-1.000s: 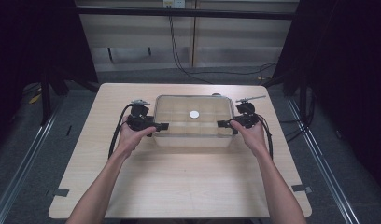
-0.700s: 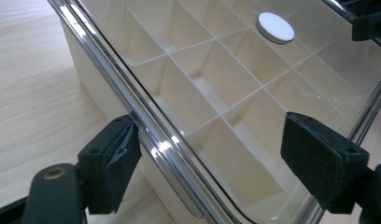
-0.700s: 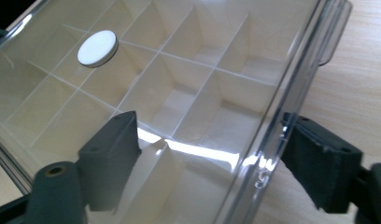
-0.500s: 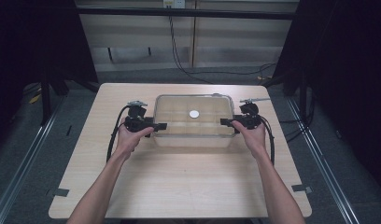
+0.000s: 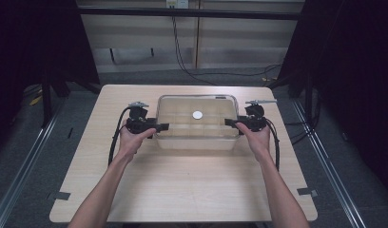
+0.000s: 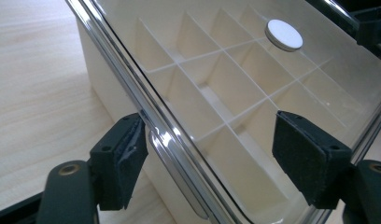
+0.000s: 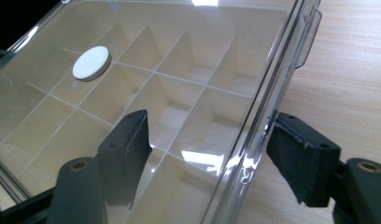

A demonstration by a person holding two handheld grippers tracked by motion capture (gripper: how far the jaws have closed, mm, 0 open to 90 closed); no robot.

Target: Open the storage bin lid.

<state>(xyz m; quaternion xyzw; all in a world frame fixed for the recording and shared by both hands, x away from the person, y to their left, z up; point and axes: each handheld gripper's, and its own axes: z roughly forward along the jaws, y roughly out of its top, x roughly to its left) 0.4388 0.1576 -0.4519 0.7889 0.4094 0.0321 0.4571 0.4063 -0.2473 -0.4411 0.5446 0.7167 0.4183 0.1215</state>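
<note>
A: Near edge first. What's at the bottom of the frame?

B: My two forearms come up from the bottom of the high view. My left gripper point(image 5: 164, 127) sits left of centre, my right gripper point(image 5: 228, 122) right of centre, both on the pale wooden table point(image 5: 182, 190).

A: Jaw state?

B: Both have just been closing. In the left gripper view one pad point(image 6: 128, 161) touches the lid's rim at lower left; the other pad point(image 6: 306, 156), at right, hangs over the lid, and I can't tell if it presses. In the right gripper view the right pad point(image 7: 298, 156) meets the lid's edge; the left pad point(image 7: 132, 149) is over the lid, contact unclear. So each pair straddles a lid edge, not clearly clamped.

A: And the box?

B: The clear compartment box point(image 5: 197, 124) is mid-frame in the high view, between my grippers, on the table. White dividers show through the lid.

A: Farther?

B: A white round disc point(image 5: 197, 115) at the lid's centre; upper right in the left gripper view, upper left in the right.
</note>
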